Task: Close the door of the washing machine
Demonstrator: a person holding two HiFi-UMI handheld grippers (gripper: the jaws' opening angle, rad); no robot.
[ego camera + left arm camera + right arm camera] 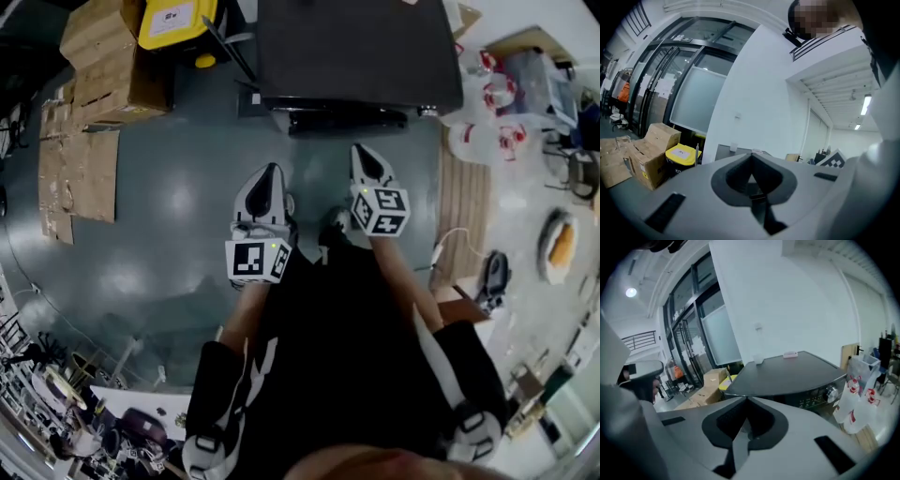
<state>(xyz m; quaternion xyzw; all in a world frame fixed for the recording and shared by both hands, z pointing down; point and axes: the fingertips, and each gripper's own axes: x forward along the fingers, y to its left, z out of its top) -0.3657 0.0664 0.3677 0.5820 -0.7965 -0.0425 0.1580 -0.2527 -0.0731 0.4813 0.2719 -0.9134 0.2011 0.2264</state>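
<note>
Writing: the white label on the yellow bin (176, 21), upper left, is too small to read; the red print on the white bags (487, 141) is unreadable.
Washing machine (361, 47): top centre, dark, flat-topped, knob (829, 392) on its front; door not visible.
Left gripper (271, 172): jaws pressed together, empty.
Right gripper (362, 152): jaws pressed together, empty.

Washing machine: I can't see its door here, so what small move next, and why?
Probably lower the right gripper toward the washing machine front: it and the left gripper are shut, empty, short of the machine; the door isn't visible.
</note>
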